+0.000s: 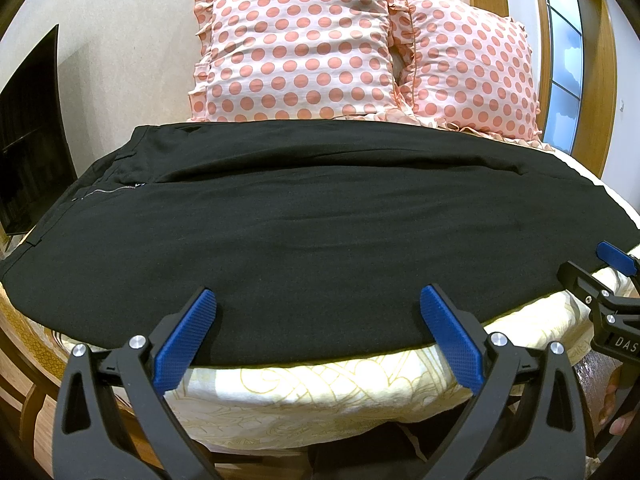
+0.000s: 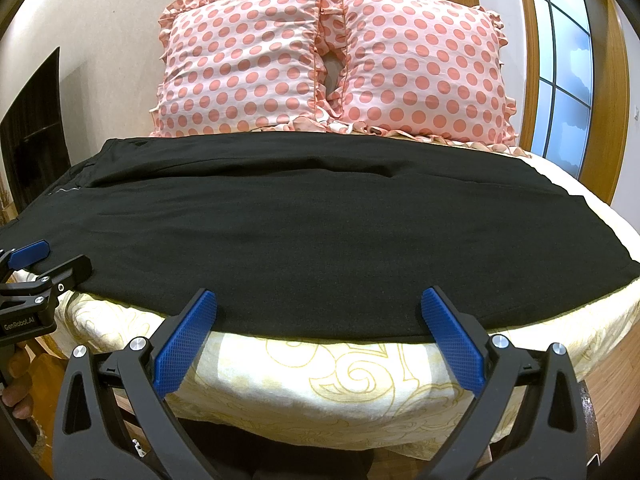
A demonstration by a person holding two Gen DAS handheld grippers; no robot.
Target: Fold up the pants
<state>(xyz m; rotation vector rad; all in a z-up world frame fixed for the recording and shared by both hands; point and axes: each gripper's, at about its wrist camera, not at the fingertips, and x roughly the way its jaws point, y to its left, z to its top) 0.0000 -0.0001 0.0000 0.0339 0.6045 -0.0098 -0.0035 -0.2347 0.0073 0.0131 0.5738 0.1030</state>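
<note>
Black pants (image 1: 304, 224) lie flat across the bed, waistband and zipper (image 1: 108, 191) at the left, legs running right; they also show in the right wrist view (image 2: 320, 232). My left gripper (image 1: 318, 300) is open and empty, its blue fingertips just over the pants' near edge. My right gripper (image 2: 319, 302) is open and empty at the same near edge, further right. Each gripper shows at the edge of the other's view: the right one (image 1: 600, 268) and the left one (image 2: 52, 260).
The bed has a cream sheet with a yellow pattern (image 2: 360, 380). Two pink polka-dot pillows (image 1: 296, 48) (image 2: 420, 64) stand against the wall behind the pants. A dark screen (image 1: 28, 132) stands at the left. A wood-framed window (image 2: 568, 64) is at the right.
</note>
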